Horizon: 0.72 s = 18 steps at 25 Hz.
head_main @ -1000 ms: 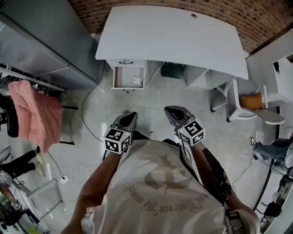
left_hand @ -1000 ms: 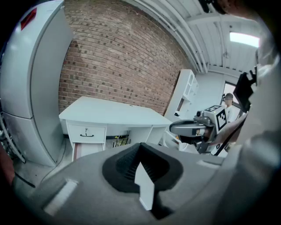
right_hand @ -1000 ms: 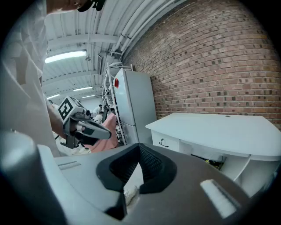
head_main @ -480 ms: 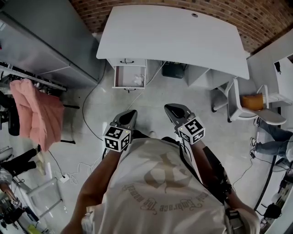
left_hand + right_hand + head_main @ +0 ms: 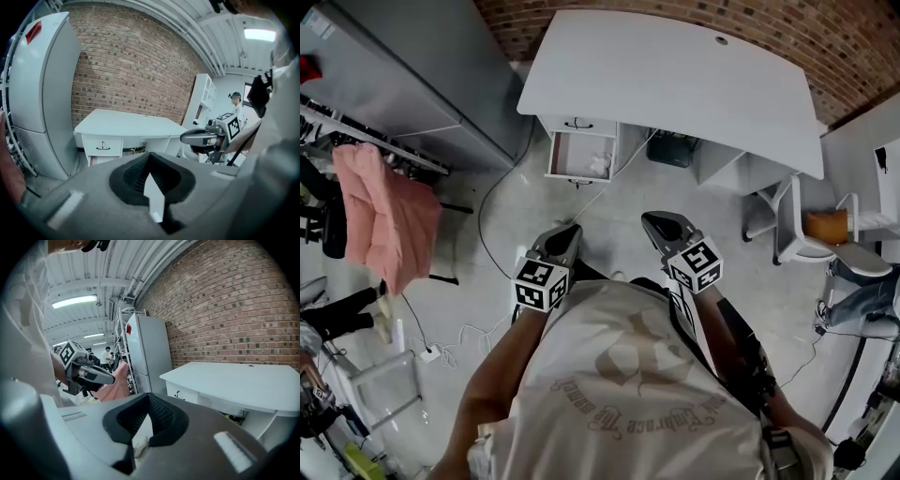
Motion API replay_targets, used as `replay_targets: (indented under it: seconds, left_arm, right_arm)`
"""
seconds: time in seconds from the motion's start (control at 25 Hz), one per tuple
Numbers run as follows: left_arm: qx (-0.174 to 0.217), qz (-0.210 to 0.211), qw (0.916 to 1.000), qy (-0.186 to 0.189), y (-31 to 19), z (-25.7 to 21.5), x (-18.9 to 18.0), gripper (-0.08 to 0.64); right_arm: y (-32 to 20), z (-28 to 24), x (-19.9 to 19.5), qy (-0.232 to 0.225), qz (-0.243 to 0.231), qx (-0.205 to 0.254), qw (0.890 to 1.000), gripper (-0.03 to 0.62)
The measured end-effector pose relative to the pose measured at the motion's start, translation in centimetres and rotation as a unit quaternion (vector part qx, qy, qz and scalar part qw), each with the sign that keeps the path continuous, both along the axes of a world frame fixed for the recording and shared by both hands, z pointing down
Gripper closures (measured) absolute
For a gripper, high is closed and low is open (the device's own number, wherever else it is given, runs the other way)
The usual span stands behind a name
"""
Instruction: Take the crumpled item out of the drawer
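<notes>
A white desk [image 5: 675, 75] stands against the brick wall. Under its left end a drawer [image 5: 579, 156] is pulled open, with a crumpled white item [image 5: 600, 165] in its right part. Both grippers hover over the floor well short of the drawer, in front of the person's chest. My left gripper [image 5: 570, 231] is shut and empty, and so is my right gripper [image 5: 654, 223]. The left gripper view looks past the left gripper [image 5: 150, 154] to the desk [image 5: 126, 124], with the right gripper [image 5: 201, 137] alongside. The right gripper view shows the right gripper [image 5: 149, 396], its jaws together, and the desk [image 5: 234, 376].
A tall grey fridge [image 5: 412, 84] stands left of the desk. A pink garment [image 5: 384, 220] hangs on a rack at far left. Cables [image 5: 487, 216] trail over the floor. A black box [image 5: 675, 148] sits under the desk, a chair [image 5: 825, 234] to the right.
The head view has shifted, so the desk and drawer now sit a little further right and lower in the picture. Both grippers stay about where they were, still shut.
</notes>
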<state>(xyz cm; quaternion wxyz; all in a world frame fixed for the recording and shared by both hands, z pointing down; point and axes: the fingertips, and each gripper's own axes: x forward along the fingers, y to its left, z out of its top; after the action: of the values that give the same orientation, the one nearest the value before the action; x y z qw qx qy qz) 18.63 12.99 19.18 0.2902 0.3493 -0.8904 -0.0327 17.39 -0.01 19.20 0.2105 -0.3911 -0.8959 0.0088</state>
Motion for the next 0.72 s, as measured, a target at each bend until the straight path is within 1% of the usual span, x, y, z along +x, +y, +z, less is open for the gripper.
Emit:
replay_targets:
  seconds: [0.16, 0.24, 0.48, 0.72]
  left_arm:
    - [0.003, -0.011, 0.9999, -0.004, 1.6, -0.2, -1.1, 0.557]
    - [0.007, -0.009, 0.9999, -0.004, 1.8, -0.2, -1.9, 0.557]
    - [0.019, 0.014, 0.9997, 0.003, 2.7, 0.4, -5.2, 0.557]
    - [0.023, 0.045, 0.9985, 0.021, 4.7, 1.6, -9.2, 0.557]
  right_arm:
    - [1.0, -0.1, -1.0, 0.0, 0.002, -0.003, 1.0, 0.584]
    - [1.4, 0.1, -1.6, 0.002, 0.006, -0.004, 1.0, 0.584]
    - [3.0, 0.2, -4.5, 0.008, 0.025, 0.004, 1.0, 0.584]
    - [4.3, 0.9, -7.8, 0.022, 0.062, 0.014, 0.998, 0.584]
